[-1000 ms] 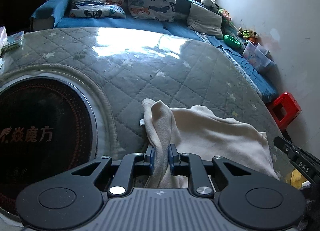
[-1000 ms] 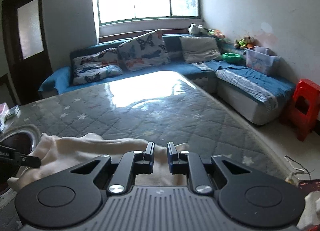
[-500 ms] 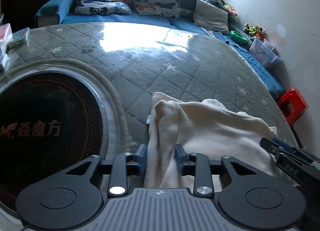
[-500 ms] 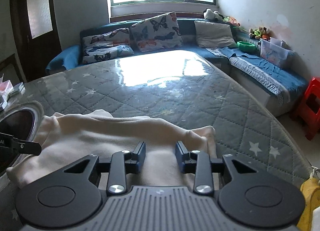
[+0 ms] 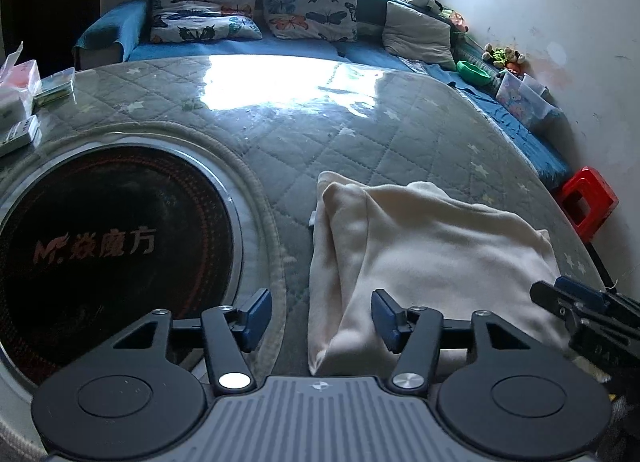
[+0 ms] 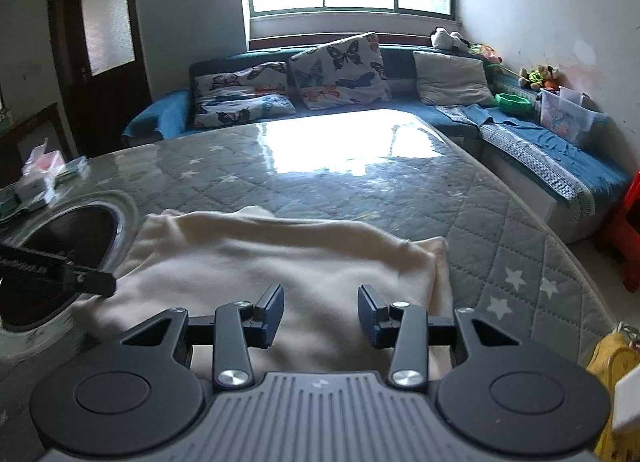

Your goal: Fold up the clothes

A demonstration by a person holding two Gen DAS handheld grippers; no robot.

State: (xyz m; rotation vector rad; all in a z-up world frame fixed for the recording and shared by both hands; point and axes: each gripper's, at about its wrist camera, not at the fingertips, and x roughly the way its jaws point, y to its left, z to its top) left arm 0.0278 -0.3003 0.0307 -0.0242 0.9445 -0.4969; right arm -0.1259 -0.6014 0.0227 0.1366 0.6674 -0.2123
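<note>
Currently, left wrist view: left gripper [image 5: 319,316] had its blue-padded jaws spread wide, pinching nothing. Cream soft-knit folded garment [image 5: 424,258] lay flat on the grey quilted star-print table cover [image 5: 360,130], toward the table's near right edge. The garment's left folded edge ran between the spread fingers, not clamped. Round black glass cooktop with red lettering [image 5: 112,246] sat inset at the table's left, just beside the garment but apart from it. Right gripper [image 5: 588,310] poked in over the garment's right corner. Small boxes [image 5: 18,98] sat at the far left edge. Red plastic stool [image 5: 588,202] stood on the floor past the right edge.

Right wrist view: right gripper [image 6: 321,312] was also spread, holding nothing, hovering over the garment's [image 6: 280,262] near edge. Left gripper's black finger [image 6: 56,272] showed at the garment's left side. Blue corner sofa with butterfly-print cushions [image 6: 340,70] stood behind the table.
</note>
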